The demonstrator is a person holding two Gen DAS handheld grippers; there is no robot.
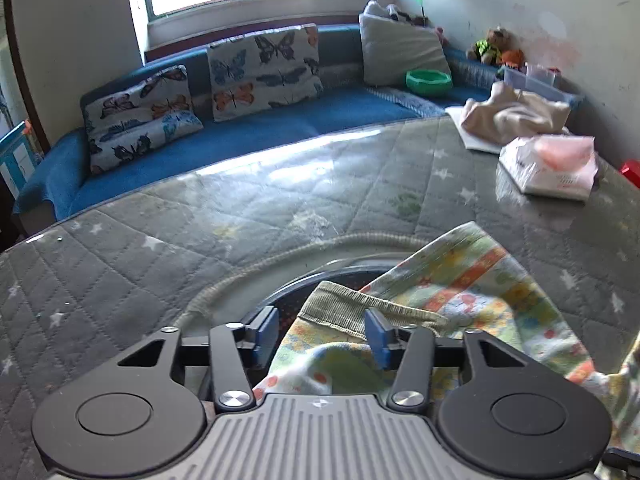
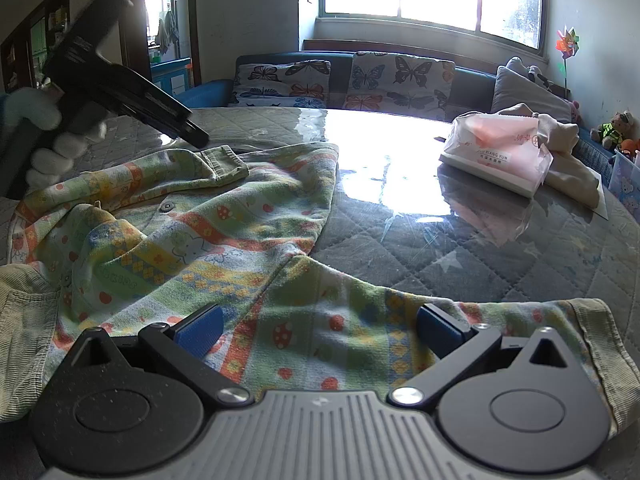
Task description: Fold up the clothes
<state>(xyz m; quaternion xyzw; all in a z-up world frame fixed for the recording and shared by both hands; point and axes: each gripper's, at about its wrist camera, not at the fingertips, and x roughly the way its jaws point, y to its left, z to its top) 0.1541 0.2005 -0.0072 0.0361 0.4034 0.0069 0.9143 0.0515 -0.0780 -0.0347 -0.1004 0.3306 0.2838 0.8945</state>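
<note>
left claw (image 1: 322, 334) standing half apart, shirt (image 2: 192, 232) cuff lying between | right claw (image 2: 320, 326) gaping over sleeve | tissue pack (image 2: 496, 152) sitting on bench (image 2: 480, 248)

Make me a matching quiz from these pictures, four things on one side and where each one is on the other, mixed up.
Things:
1. patterned shirt
2. tissue pack
3. green bowl
4. butterfly cushions

Places:
A. on the blue sofa seat, by the grey pillow
B. leaning on the sofa back under the window
C. spread on the quilted table, nearest the claws
D. far side of the table, beside a beige cloth

Pairs: 1-C, 2-D, 3-A, 4-B
</note>
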